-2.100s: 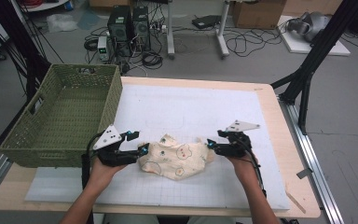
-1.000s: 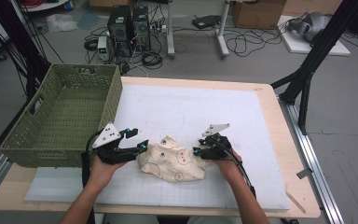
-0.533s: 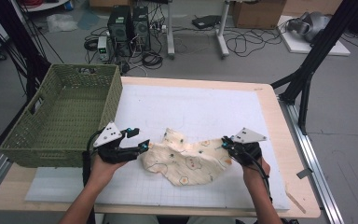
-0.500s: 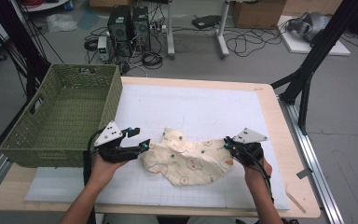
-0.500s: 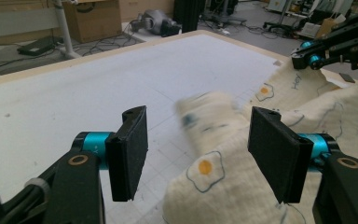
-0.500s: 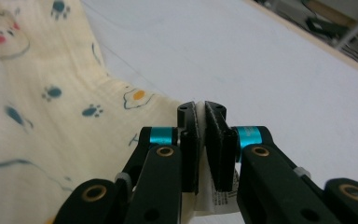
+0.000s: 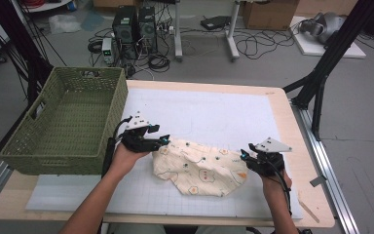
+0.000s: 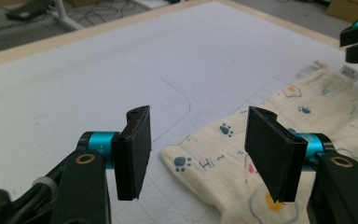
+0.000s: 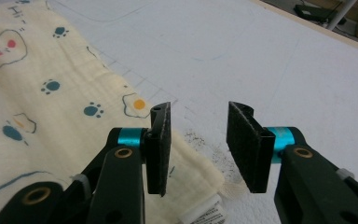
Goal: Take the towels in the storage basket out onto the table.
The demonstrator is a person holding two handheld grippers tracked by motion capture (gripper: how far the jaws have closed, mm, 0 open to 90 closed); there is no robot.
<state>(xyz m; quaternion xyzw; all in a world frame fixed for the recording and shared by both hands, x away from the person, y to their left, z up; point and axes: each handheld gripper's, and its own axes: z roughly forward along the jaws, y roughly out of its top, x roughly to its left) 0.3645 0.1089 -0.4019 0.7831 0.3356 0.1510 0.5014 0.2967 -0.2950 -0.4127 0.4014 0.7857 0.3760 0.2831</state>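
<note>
Both grippers are sitting at the 2 ends of a cream cotton cloth printed with paw prints and little animals (image 7: 202, 168), which is lying crumpled on the white gridded mat (image 7: 214, 112) near the front of the table. My left gripper (image 7: 161, 142) is hovering at the cloth's left edge with its jaws spread and nothing between the pads; in the left gripper view (image 8: 196, 151) they are standing well apart above the cloth's corner (the one printed "Hi"), and they have just been closing a little. My right gripper (image 7: 244, 157) is sitting at the cloth's right edge, and I am seeing its jaws parted too. They have just been opening, and in the right gripper view (image 9: 198, 147) the pads are gripping nothing, with the cloth's hemmed corner and its white label lying just below the left pad. A green woven plastic basket (image 7: 104, 97) is standing on the table's left side, just beside my left hand (image 7: 124, 158), well apart from the cloth's right end.
</note>
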